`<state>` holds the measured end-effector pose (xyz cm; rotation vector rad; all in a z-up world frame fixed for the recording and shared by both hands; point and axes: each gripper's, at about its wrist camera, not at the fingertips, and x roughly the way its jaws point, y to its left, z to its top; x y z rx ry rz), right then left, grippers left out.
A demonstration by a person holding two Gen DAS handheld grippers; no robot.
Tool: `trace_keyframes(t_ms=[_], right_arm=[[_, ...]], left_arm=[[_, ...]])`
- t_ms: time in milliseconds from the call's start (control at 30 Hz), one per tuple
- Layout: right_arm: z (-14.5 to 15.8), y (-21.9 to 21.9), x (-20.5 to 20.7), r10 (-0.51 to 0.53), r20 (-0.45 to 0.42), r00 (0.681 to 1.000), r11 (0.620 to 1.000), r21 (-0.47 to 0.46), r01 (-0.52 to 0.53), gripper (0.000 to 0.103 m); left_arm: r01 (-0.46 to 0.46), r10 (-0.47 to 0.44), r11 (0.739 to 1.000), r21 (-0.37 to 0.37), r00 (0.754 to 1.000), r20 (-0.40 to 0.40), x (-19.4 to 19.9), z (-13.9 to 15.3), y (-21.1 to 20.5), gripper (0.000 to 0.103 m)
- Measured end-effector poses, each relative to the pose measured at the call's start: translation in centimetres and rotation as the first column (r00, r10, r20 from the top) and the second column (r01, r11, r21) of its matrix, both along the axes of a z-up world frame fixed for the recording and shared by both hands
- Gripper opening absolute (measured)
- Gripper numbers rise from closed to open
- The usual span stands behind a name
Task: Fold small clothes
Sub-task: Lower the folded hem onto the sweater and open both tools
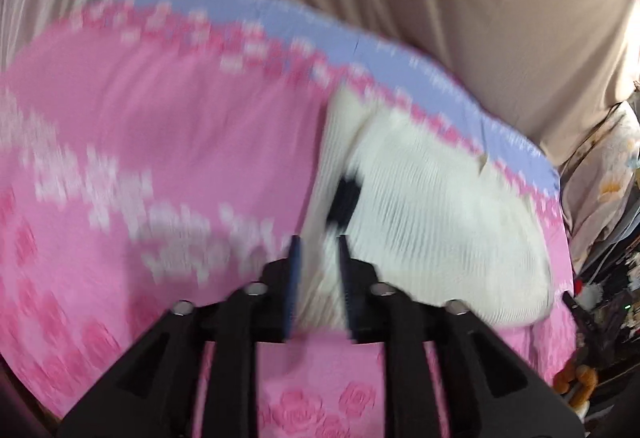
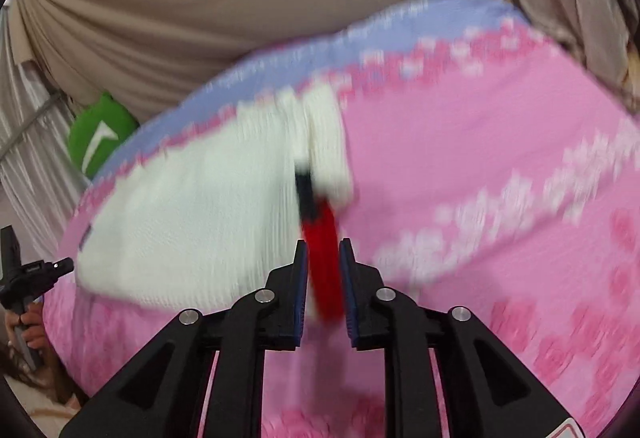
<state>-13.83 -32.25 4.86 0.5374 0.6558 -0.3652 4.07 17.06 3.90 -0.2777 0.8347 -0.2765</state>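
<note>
Pink rose-print bedsheet (image 1: 160, 126); ribbed white garment (image 1: 432, 206) between spread left gripper (image 1: 319, 242); right gripper (image 2: 323, 244) spread.

left tongs (image 1: 318, 250): parted over white ribbed garment (image 1: 432, 222) | garment on pink bedspread (image 1: 160, 126) | blurred

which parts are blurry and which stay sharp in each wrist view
Left wrist view: pink sheet and white knit garment smeared by motion, left gripper sharper. Right wrist view: same smear on the garment and its red trim, right gripper crisp; fisheye bends both.

No legible text anywhere.
</note>
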Motion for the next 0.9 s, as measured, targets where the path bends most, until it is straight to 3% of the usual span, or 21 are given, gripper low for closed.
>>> trace_keyframes(t_ms=[33,67,100,167,333,367,433,467,500,533,600,700,733,833,900], right_arm=[[1.2,-0.6,0.9,0.004,0.04,0.999,1.0,-0.021,-0.003,0.044],[1.8,-1.0,1.8,0.012,0.066,0.998,1.0,-0.03,-0.01,0.05],[2.4,-1.5,3.3,0.035,0.095,0.995,0.999,-0.038,-0.032,0.058],[2.6,-2.2,6.1,0.057,0.101,0.993,0.997,-0.048,-0.053,0.06],[-1.6,-4.8,14.2,0.089,-0.007,0.996,0.995,0.052,-0.089,0.06],[-2.6,-5.0,15.4,0.087,-0.044,0.995,0.994,0.066,-0.084,0.06],[-4.0,-5.1,16.9,0.087,-0.107,0.99,0.994,0.078,-0.078,0.057],[-4.4,-5.0,17.3,0.095,-0.118,0.988,0.993,0.079,-0.087,0.047],[-4.5,-4.8,17.5,0.104,-0.117,0.988,0.993,0.074,-0.096,0.013],[-4.1,-4.7,17.5,0.104,-0.102,0.989,0.993,0.07,-0.098,0.008],[-1.6,-4.9,16.4,0.089,0.028,0.996,0.995,0.05,-0.09,0.008],[3.0,-5.7,14.4,0.063,0.242,0.968,0.997,0.031,-0.073,0.007],[3.9,-5.9,14.1,0.049,0.273,0.961,0.998,0.02,-0.057,0.007],[2.7,-7.2,15.3,0.015,0.217,0.976,0.999,0.028,-0.021,0.007],[-1.4,-8.2,17.5,-0.001,0.058,0.998,0.999,0.043,-0.001,0.007]], left_arm=[[-0.008,0.008,1.0,0.0,0.999,0.05,0.5,1.3,-0.2,0.057],[-0.016,0.017,1.0,-0.01,0.996,0.089,1.2,2.3,-0.5,0.073],[-0.004,0.007,1.0,-0.022,0.992,0.122,2.3,3.1,-1.2,0.074],[0.035,-0.032,0.999,-0.016,0.991,0.132,4.9,3.4,-3.1,0.075],[0.141,-0.142,0.99,-0.007,0.989,-0.043,12.2,-1.3,-8.4,0.077],[0.137,-0.136,0.991,0.005,0.988,-0.078,13.5,-2.5,-9.1,0.073],[0.122,-0.121,0.993,0.001,0.986,-0.111,14.4,-4.0,-9.4,0.053],[0.117,-0.117,0.993,-0.007,0.986,-0.117,14.8,-4.2,-9.3,0.027],[0.115,-0.116,0.993,-0.015,0.985,-0.131,15.1,-4.3,-9.2,0.008],[0.112,-0.115,0.993,-0.031,0.985,-0.126,15.3,-4.1,-9.0,0.007],[0.099,-0.101,0.995,-0.029,0.993,-0.06,15.1,-2.1,-8.7,0.007],[0.081,-0.079,0.997,-0.016,0.993,0.083,14.2,2.0,-8.4,0.006],[0.068,-0.066,0.998,-0.01,0.991,0.113,14.2,2.9,-8.2,0.006],[0.046,-0.046,0.999,0.001,0.993,0.109,15.8,2.8,-8.1,0.007],[0.037,-0.039,0.998,0.053,0.999,0.033,17.8,-0.3,-8.8,0.007]])
